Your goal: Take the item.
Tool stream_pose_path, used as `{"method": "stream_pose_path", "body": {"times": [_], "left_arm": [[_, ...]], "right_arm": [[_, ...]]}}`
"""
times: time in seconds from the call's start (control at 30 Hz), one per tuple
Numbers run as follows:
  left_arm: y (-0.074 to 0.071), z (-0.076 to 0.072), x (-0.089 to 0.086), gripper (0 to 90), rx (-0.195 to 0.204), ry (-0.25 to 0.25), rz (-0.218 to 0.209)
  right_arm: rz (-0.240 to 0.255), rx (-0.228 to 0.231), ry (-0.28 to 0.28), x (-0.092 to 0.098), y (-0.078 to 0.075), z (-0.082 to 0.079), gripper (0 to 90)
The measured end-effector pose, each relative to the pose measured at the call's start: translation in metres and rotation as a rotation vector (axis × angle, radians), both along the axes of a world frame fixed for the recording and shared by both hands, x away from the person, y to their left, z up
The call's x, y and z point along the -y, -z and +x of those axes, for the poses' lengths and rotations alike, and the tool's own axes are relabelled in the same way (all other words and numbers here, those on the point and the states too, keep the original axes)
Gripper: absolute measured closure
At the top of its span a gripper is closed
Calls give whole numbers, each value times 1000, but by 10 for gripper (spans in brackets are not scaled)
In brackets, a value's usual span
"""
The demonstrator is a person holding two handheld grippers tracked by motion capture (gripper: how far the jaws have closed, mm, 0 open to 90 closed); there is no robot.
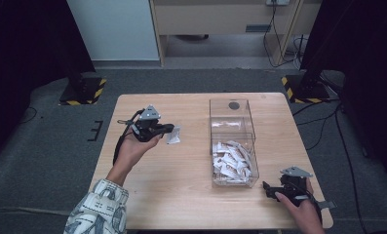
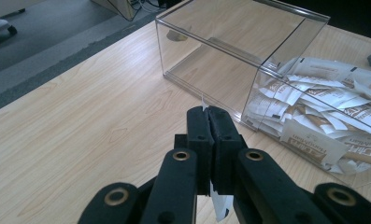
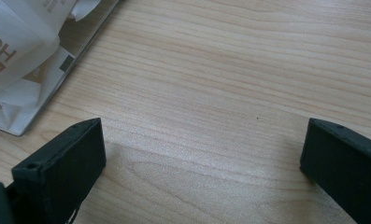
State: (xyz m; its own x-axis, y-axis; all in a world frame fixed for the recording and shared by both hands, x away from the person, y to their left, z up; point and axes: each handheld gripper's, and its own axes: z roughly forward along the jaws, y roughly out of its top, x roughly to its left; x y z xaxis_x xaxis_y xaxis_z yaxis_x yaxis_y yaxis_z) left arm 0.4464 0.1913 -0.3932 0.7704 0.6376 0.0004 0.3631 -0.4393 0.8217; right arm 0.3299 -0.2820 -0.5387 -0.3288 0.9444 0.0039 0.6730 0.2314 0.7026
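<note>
My left gripper [image 1: 169, 129] hovers over the table's left half, shut on a small white sachet [image 1: 173, 134] that hangs from its tips. In the left gripper view the jaws [image 2: 209, 116] press together on the sachet [image 2: 220, 205], whose lower edge dangles beneath them. A clear plastic box [image 1: 232, 142] stands in the middle of the table, its near half filled with several white and brown sachets [image 1: 231, 161]; its far half is bare. My right gripper [image 1: 268, 188] rests low at the front right, jaws wide open [image 3: 202, 154] over bare wood, beside the box's corner [image 3: 29, 70].
The wooden table [image 1: 181, 190] has bare room on its left and front. A dark round spot [image 1: 234, 105] shows at the box's far end. Beyond the table lie grey carpet, two stand bases with yellow-black tape [image 1: 84, 90], and cables [image 1: 322, 126].
</note>
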Motion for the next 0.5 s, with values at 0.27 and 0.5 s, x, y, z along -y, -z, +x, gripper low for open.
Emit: {"method": "stream_pose_path", "body": {"times": [0.27,0.5], "left_arm": [[4,5,1,878,-4,-7,10],[13,14,4,878,-13,-22,19]], "right_arm": [[0,2,1,0,0,0,5],[0,0,0,0,0,0,5]]}}
